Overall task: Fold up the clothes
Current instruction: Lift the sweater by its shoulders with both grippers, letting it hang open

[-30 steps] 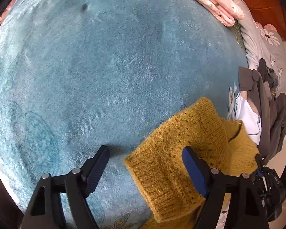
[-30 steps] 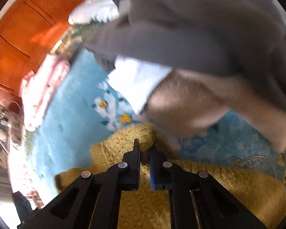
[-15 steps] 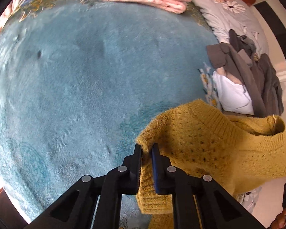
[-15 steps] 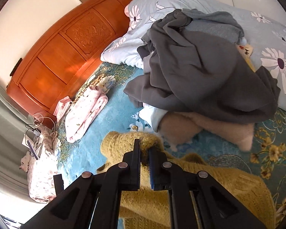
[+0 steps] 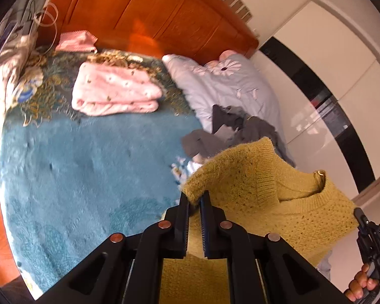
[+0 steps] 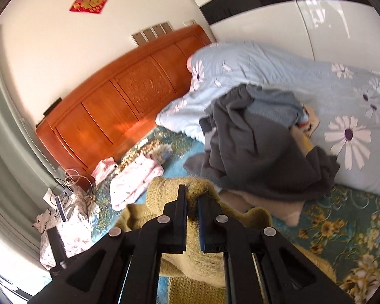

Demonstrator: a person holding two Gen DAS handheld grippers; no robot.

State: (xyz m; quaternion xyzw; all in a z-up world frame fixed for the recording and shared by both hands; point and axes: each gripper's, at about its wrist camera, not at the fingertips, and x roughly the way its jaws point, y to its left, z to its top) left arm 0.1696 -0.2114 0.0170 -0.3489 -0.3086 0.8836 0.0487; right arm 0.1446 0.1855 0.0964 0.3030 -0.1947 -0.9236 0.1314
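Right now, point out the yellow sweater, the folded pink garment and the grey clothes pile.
yellow sweater [image 5: 278, 202], left wrist view, knit body.
folded pink garment [image 5: 114, 91], left wrist view, top face.
grey clothes pile [image 6: 255, 152], right wrist view, dark front.

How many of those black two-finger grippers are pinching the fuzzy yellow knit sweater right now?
2. The left gripper is shut on one edge of the fuzzy yellow knit sweater, and the right gripper is shut on another part. No other gripper shows.
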